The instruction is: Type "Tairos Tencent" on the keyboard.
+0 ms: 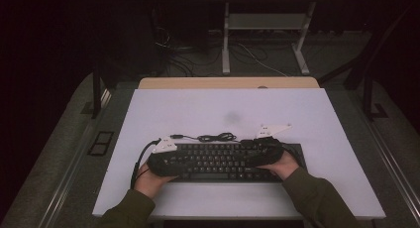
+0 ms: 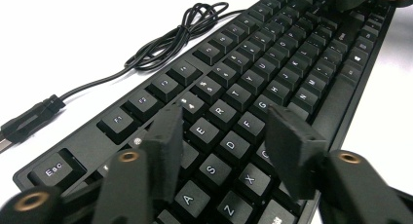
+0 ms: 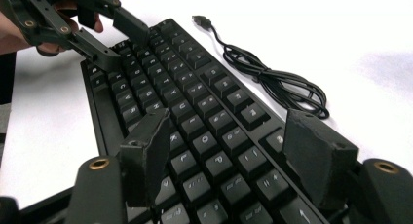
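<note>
Two grippers hang over one black keyboard, which lies near the front middle of the white table, long side left to right. Left gripper: jaws part spread, nothing between them, tips low over the left letter block around the E, D and F keys; contact with the keycaps cannot be told. In the high view the left gripper sits over the keyboard's left end, held by the left hand at the near edge. Right gripper: jaws spread wider, empty, poised over the keys at the keyboard's right part; pads look clear of the caps, though the near ends of the jaws are cut off by the frame's bottom edge. High view puts the right gripper across the keyboard's right part, right hand beneath it. Both grippers cover much of the keyboard there, and key legends are too small to read from above. Keyboard's near corner is cut off in both gripper views. Beyond the far edge of the keyboard lies its cable, loosely bundled on the table, its plug off to the left, lying loose. Olive sleeves enter from the near side. Floor beyond the table is dark, detail hard to make out.
</note>
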A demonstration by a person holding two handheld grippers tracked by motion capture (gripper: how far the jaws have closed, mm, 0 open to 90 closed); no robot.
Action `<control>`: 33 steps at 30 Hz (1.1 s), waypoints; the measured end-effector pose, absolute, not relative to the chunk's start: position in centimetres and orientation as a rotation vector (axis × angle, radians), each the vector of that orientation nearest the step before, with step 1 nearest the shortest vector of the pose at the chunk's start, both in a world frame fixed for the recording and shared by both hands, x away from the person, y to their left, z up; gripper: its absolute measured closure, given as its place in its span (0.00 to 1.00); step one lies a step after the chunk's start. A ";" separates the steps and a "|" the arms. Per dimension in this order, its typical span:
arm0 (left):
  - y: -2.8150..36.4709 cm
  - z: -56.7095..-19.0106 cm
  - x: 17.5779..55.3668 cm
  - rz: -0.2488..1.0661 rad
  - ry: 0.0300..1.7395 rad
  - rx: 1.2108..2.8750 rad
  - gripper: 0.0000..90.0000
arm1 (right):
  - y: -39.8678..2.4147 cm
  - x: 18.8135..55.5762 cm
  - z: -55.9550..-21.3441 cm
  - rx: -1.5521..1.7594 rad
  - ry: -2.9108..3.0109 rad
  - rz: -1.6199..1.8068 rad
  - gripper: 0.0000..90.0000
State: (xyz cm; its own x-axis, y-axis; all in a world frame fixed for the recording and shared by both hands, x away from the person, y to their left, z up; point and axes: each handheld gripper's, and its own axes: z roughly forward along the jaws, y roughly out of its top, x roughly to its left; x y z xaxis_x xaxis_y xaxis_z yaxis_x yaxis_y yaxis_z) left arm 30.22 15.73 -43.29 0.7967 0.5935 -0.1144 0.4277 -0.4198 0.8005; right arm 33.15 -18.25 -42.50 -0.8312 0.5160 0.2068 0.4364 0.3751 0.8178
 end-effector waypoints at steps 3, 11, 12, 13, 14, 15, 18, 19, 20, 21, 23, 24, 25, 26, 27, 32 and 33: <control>15.7 -43.3 30.3 0.231 0.759 2.081 0.60 | -17.9 33.3 -42.6 0.878 2.531 1.472 0.36; 15.4 -43.2 30.8 0.238 0.754 2.083 0.80 | -17.4 33.2 -42.8 0.872 2.531 1.467 0.34; 15.3 -43.2 30.9 0.238 0.752 2.087 0.83 | -17.4 33.2 -42.8 0.868 2.533 1.467 0.34; 15.3 -43.2 31.0 0.238 0.748 2.087 0.85 | -17.4 33.2 -42.8 0.869 2.535 1.468 0.34; 15.2 -43.3 31.0 0.235 0.750 2.083 0.86 | -17.4 33.2 -42.8 0.871 2.535 1.469 0.34; 15.1 -43.3 31.1 0.234 0.747 2.090 0.88 | -17.3 33.1 -42.9 0.869 2.536 1.469 0.34; 14.8 -43.4 31.3 0.232 0.745 2.099 0.92 | -17.2 33.1 -43.0 0.865 2.536 1.470 0.34; 14.8 -43.4 31.4 0.231 0.745 2.100 0.94 | -17.2 33.1 -43.0 0.867 2.538 1.469 0.34; 14.7 -43.4 31.4 0.232 0.741 2.101 0.95 | -17.2 33.1 -43.0 0.864 2.539 1.467 0.34; 14.7 -43.4 31.5 0.232 0.742 2.105 0.97 | -17.2 33.1 -43.0 0.865 2.539 1.466 0.34; 14.7 -43.4 31.6 0.233 0.742 2.103 0.99 | -17.2 33.1 -43.0 0.868 2.536 1.470 0.34; 14.7 -43.4 31.7 0.234 0.743 2.101 0.99 | -17.2 33.0 -43.0 0.869 2.535 1.471 0.34; 14.6 -43.4 31.7 0.233 0.744 2.100 0.99 | -17.2 33.0 -43.0 0.869 2.535 1.473 0.34; 14.6 -43.4 31.7 0.232 0.745 2.101 0.99 | -17.2 33.0 -43.0 0.867 2.535 1.473 0.34; 14.6 -43.4 31.8 0.231 0.745 2.102 0.99 | -17.3 33.0 -43.0 0.866 2.534 1.475 0.34; 14.5 -43.6 31.9 0.229 0.741 2.114 0.99 | -17.4 33.0 -42.9 0.866 2.534 1.476 0.34; 14.5 -43.7 32.0 0.227 0.743 2.119 0.99 | -17.4 33.0 -42.9 0.868 2.534 1.474 0.34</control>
